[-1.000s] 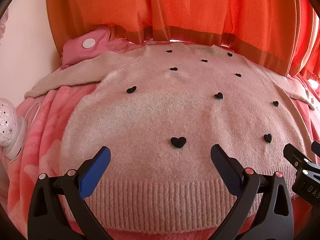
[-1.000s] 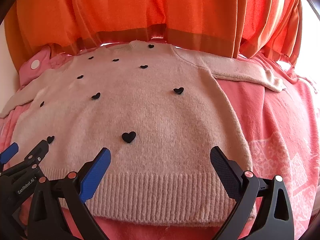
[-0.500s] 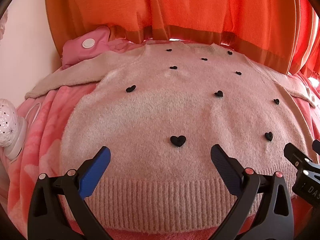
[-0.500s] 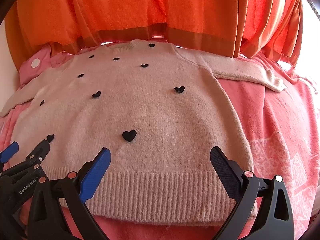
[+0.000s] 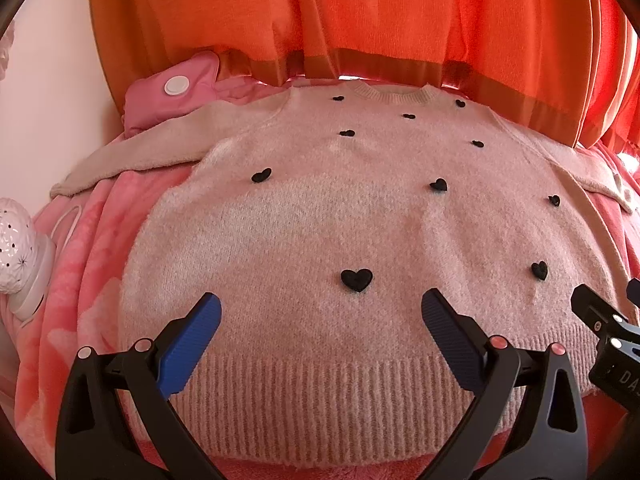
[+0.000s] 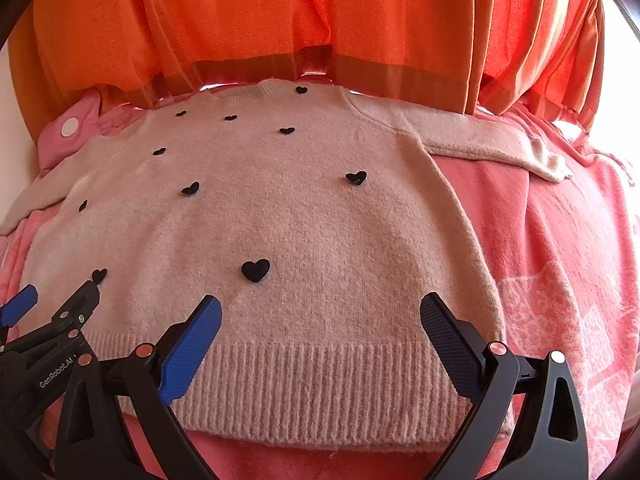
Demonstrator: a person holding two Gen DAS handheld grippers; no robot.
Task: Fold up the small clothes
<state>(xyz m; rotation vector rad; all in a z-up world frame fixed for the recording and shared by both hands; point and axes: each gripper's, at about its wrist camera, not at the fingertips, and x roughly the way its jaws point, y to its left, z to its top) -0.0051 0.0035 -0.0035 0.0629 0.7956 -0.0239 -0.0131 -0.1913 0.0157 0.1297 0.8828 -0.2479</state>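
Note:
A small pale pink sweater (image 5: 352, 216) with black hearts lies flat, front up, on a pink blanket; it also shows in the right wrist view (image 6: 312, 220). Both sleeves spread sideways. My left gripper (image 5: 320, 312) is open and empty, hovering over the left part of the ribbed hem (image 5: 332, 396). My right gripper (image 6: 320, 312) is open and empty over the right part of the hem (image 6: 320, 384). Each gripper shows at the edge of the other's view.
A pink blanket (image 6: 560, 272) covers the surface. Orange curtains (image 5: 360, 20) hang behind the sweater's collar. A pink pouch with a white button (image 5: 176, 84) lies at the back left. A white patterned lamp (image 5: 16, 248) stands at the left edge.
Both views have shifted very slightly; the sweater sits a touch higher in frame. Both grippers stay open and empty.

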